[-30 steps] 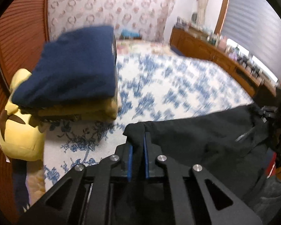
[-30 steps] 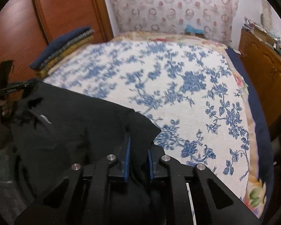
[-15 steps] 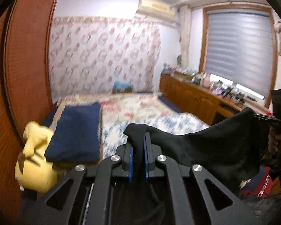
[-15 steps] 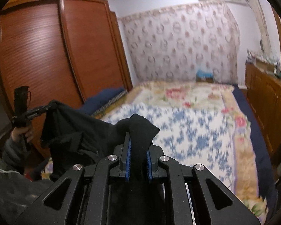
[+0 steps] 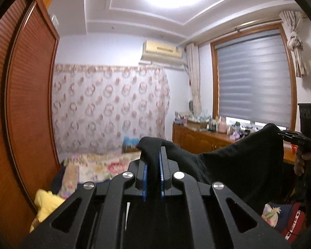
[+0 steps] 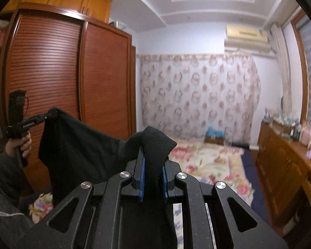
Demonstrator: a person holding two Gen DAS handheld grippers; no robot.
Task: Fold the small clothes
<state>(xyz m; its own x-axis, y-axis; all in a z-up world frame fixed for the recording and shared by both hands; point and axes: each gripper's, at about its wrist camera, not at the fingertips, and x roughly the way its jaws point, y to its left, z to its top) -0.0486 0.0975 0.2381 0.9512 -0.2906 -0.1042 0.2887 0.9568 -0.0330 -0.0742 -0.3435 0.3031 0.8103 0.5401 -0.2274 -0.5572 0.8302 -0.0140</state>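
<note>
A black garment (image 5: 234, 166) hangs stretched in the air between my two grippers, high above the bed. My left gripper (image 5: 153, 159) is shut on one corner of it. My right gripper (image 6: 153, 161) is shut on the opposite corner (image 6: 155, 143). In the left wrist view the right gripper (image 5: 280, 133) shows at the right edge, pinching the cloth. In the right wrist view the left gripper (image 6: 49, 115) shows at the left, pinching the garment (image 6: 78, 145). The lower part of the garment is hidden behind the gripper bodies.
The bed with a floral cover (image 6: 213, 161) lies below and ahead. A wooden wardrobe (image 6: 51, 72) stands on the left, a wooden dresser (image 6: 284, 166) with small items on the right. A yellow plush (image 5: 43, 205) lies at the lower left.
Both grippers have risen and tilted upward with the black garment, lifting it off the bed. The folded clothes stack has dropped out of view.
</note>
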